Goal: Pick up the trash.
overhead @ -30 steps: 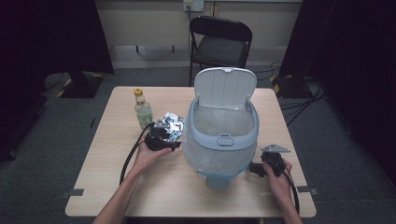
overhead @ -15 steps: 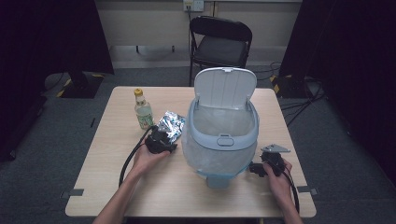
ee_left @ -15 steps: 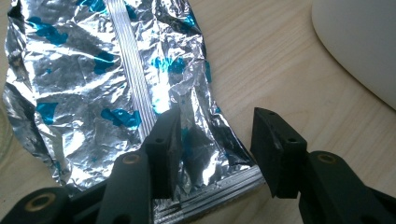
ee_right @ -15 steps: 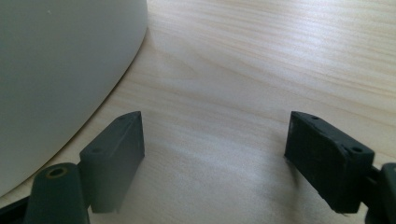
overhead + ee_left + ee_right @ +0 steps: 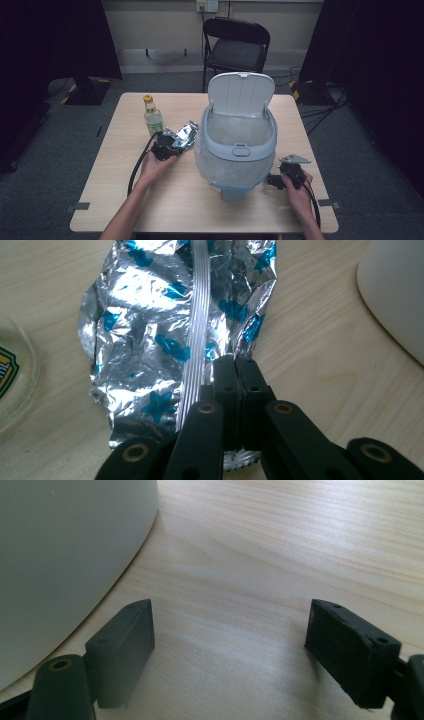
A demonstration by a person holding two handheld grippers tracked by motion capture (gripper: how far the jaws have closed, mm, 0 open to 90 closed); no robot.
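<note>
Left gripper just closed, now pinching foil wrapper | right gripper spread, idle near bin | wrapper ready to lift.

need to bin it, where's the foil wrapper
In the high view the foil wrapper lies left of the bin, beside the bottle, pinched by the left hand-held gripper.

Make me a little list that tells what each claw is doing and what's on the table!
left claw: has just been closing, now shut on the foil wrapper
right claw: open, holding nothing, beside the bin
bin lid: up
bottle: upright, left of the wrapper
table: light wood
</note>
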